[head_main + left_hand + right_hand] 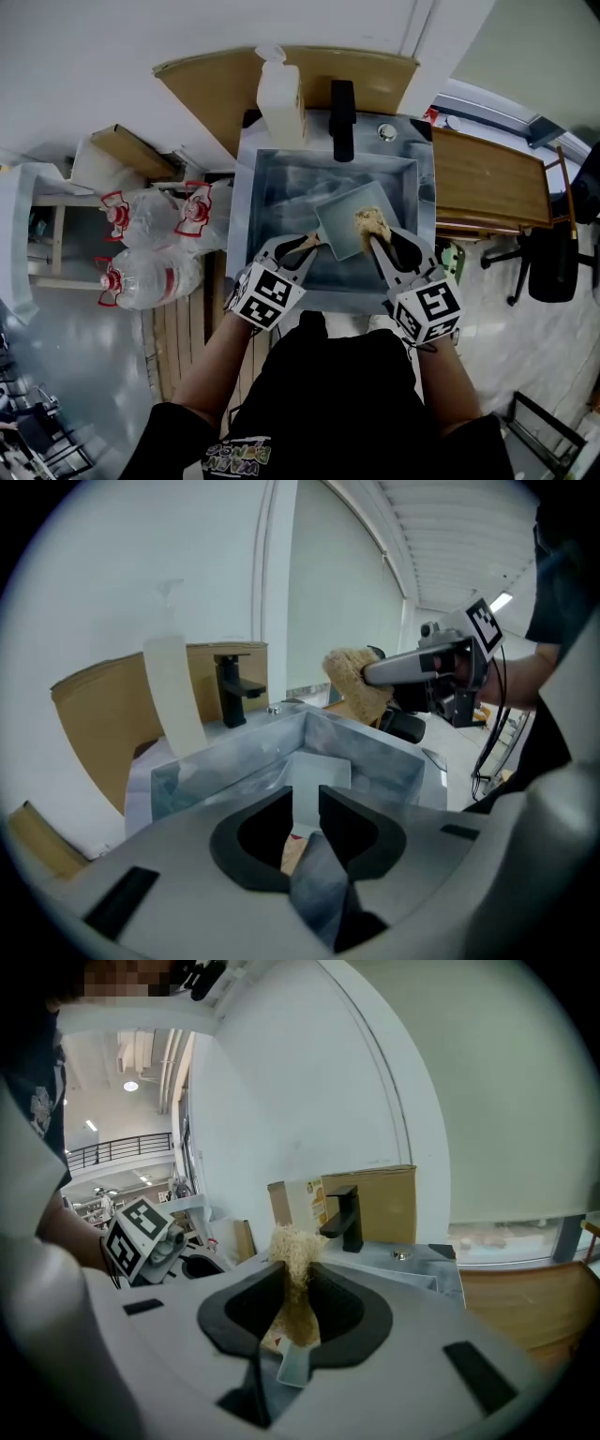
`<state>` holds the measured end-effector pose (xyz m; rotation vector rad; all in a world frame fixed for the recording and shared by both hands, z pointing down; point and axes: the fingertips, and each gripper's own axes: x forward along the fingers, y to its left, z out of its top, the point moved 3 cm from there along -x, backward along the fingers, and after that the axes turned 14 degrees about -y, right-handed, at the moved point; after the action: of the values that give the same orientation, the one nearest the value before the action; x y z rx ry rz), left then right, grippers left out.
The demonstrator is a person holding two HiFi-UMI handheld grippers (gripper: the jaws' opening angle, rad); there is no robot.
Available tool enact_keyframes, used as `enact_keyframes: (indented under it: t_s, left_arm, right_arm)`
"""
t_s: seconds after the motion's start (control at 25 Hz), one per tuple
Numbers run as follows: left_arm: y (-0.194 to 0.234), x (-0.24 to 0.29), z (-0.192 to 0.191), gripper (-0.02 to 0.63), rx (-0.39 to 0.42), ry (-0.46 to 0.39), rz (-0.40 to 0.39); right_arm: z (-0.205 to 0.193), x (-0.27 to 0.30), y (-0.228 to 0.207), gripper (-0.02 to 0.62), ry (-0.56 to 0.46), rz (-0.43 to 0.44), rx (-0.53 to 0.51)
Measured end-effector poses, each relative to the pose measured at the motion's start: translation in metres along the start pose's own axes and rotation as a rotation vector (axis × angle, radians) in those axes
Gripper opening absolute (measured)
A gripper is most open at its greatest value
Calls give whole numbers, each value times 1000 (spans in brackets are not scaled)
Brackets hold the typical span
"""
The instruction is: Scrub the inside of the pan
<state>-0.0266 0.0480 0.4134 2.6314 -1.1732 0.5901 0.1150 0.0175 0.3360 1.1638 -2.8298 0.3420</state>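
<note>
A square grey pan (342,234) lies in the steel sink (272,187). Its wooden handle points toward my left gripper (307,246). In the left gripper view the left gripper (306,808) stands open with a narrow gap. The handle's brown end (293,853) shows low in that gap, and the pan (319,771) lies just beyond. My right gripper (375,246) is shut on a tan fibrous scrubber (371,225), which sits over the pan's right side. The scrubber (295,1260) is pinched between the right gripper (298,1274) pads, and it also shows as a scrubber (354,682) held above the sink.
A black faucet (342,117) and a pale soap bottle (279,98) stand at the sink's back edge. Large water bottles (150,277) lie on the floor to the left. A wooden table (487,183) and a black chair (548,258) are to the right.
</note>
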Motion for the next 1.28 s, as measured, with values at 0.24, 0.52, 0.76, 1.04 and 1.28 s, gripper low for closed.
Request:
enact_keyframes:
  t_s: [0.24,0.52,0.76,1.04,1.28]
  left_arm:
    - [9,18,-39,148,50,133,-106]
    - [16,39,-79,179,70,273,-203]
    - [20,53,-100,190,63,344,-227]
    - [21,62,-116,196,64,399,-242]
    - [20,70,-129,195,90,449,-256]
  right_arm:
    - [-24,17,0,91,45,-61,26]
    - [-54,36,-3,91,132,-88,43]
    - [-84,57,-15,91,227,-102,83]
    - [-121,82,-17,91,339,-86,95]
    - [-151,99,-22,91,437,-77,104]
